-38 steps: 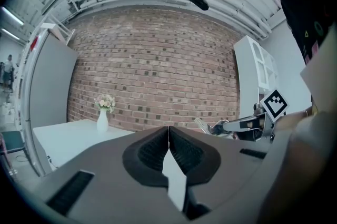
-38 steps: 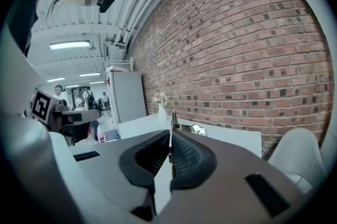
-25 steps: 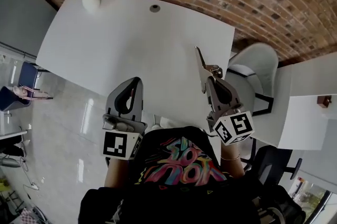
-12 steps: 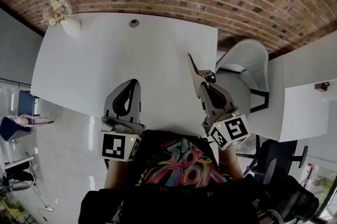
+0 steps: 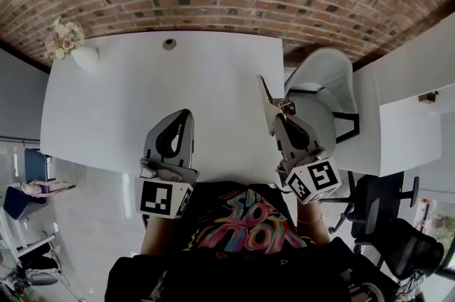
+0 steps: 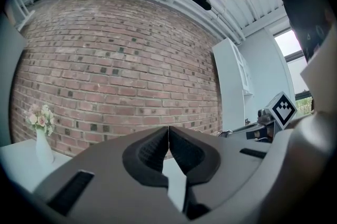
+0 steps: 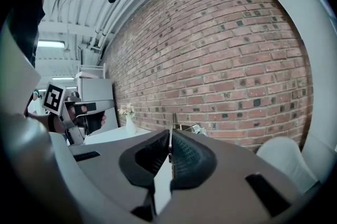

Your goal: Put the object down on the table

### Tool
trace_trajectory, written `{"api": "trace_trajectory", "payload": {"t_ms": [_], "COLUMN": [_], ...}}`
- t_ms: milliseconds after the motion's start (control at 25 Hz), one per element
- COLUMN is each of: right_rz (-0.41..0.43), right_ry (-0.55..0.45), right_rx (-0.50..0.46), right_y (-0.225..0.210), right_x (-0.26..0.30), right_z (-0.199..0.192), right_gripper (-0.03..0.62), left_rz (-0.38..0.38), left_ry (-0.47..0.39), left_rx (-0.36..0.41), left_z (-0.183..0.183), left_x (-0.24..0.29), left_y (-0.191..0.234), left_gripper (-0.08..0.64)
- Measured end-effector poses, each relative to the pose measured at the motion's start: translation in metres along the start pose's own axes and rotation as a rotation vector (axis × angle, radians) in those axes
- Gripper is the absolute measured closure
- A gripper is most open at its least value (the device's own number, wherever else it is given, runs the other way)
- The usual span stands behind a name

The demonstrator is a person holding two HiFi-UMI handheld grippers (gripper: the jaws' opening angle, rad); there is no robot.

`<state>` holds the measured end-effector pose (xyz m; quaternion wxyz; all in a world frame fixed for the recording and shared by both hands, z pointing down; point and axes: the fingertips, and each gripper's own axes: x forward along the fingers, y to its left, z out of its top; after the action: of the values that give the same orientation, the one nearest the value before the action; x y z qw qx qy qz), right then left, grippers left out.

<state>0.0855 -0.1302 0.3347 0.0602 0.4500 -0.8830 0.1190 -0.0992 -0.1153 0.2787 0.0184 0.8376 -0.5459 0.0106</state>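
We hold the thin metal object in our right gripper, whose jaws are clenched on its near end. In the right gripper view it shows edge-on as a bright sliver pinched between the ribbed pads. From the claw the piece sticks out toward 11 o'clock in the head view, so its long axis runs from 5 to 11 o'clock, in line with the gripper itself. Its far tip is over the right-hand margin of the white table, while its clamped end sits about at that edge, with the white chair just off at 2 o'clock. How high it hangs above the top we cannot tell. The bare stretch of tabletop lies at 9 to 10 o'clock from the tip, so we judge the coming move to be a short carry that way, then a lowering before the jaws let go. Our left gripper is pressed shut on nothing, near the table's front edge, and takes no part. The object looks like a flat, pale steel blade tapering to a point, with a small shiny fitting partway along; what it is we cannot tell. A vase of flowers stands far off at the 10 o'clock corner.
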Motion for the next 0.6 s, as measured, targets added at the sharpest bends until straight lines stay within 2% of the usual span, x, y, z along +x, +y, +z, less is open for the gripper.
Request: {"api": "trace_trajectory", "payload": {"t_ms": [240, 600], "right_rz": [-0.027, -0.014], "right_ry": [-0.007, 0.034], "right_rx": [-0.01, 0.0], "right_y": [-0.001, 0.002], "right_x": [-0.003, 0.007], "right_z": [0.005, -0.011], "right_gripper": [0.571, 0.569], "left_rz": [-0.029, -0.063], "left_ry": [0.003, 0.042], "left_rx": [-0.01, -0.032], "left_z": [-0.005, -0.023], "left_x": [0.003, 0.013], "left_y": [-0.002, -0.004], "left_gripper": [0.535, 0.535]}}
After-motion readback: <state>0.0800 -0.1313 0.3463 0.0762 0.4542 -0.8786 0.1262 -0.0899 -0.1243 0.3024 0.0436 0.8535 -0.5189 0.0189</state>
